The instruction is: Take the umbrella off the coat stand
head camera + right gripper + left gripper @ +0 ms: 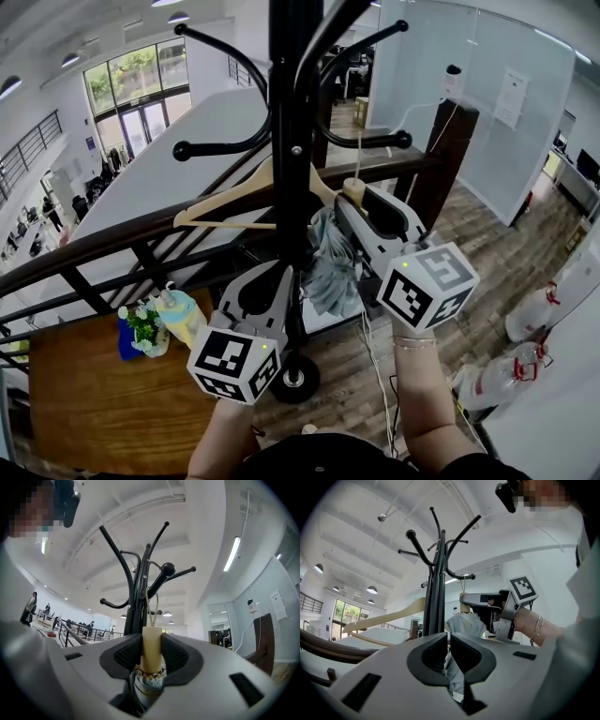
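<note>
A black coat stand (292,141) rises straight in front of me. From one of its hooks a folded grey umbrella (330,267) hangs by a thin cord, just right of the pole. My right gripper (361,199) is shut on the umbrella's cream handle (151,648), one pad pressed against each side of it, with the grey canopy (146,686) bunched below. My left gripper (279,272) sits lower, tight against the pole, its jaws together with only a thin slit. In the left gripper view the grey fabric (453,672) shows through that slit; whether it is pinched I cannot tell.
A wooden hanger (234,202) hangs on the stand's left side. A dark wooden railing (112,239) runs behind it. Below left, a wooden table (94,403) carries a flower pot (142,326) and a bottle (180,314). White bags (534,314) lie on the floor at right.
</note>
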`<state>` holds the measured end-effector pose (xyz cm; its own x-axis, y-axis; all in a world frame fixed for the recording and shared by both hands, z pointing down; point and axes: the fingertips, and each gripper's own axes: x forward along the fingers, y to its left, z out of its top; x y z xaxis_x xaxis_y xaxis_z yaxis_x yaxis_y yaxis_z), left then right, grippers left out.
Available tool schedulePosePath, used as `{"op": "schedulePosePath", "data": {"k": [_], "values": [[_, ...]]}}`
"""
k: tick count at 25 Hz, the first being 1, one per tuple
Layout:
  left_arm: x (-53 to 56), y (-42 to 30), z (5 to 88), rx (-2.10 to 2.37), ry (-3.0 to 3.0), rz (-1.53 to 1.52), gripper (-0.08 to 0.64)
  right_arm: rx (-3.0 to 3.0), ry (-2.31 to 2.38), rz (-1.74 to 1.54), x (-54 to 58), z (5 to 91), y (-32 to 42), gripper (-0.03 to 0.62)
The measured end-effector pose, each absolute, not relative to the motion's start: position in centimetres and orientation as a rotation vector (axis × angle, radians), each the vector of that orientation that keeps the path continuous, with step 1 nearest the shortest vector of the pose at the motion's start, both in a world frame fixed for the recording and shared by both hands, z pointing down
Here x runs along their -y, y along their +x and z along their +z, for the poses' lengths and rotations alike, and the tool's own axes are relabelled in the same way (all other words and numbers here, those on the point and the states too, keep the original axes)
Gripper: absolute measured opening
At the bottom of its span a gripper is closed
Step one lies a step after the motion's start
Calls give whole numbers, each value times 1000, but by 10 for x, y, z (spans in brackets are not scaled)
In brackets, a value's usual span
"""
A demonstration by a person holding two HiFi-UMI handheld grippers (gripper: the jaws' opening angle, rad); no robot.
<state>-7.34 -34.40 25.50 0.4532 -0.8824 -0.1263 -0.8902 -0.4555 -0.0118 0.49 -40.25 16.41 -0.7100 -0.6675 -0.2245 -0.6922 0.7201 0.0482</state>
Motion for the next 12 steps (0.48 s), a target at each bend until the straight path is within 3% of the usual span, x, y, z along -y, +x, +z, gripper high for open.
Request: {"op": "schedulePosePath", "data": {"k": [12], "values": [[336,-72,251,-1598,-2612,172,15,-2624,-1080,193,393,133,30,147]]}}
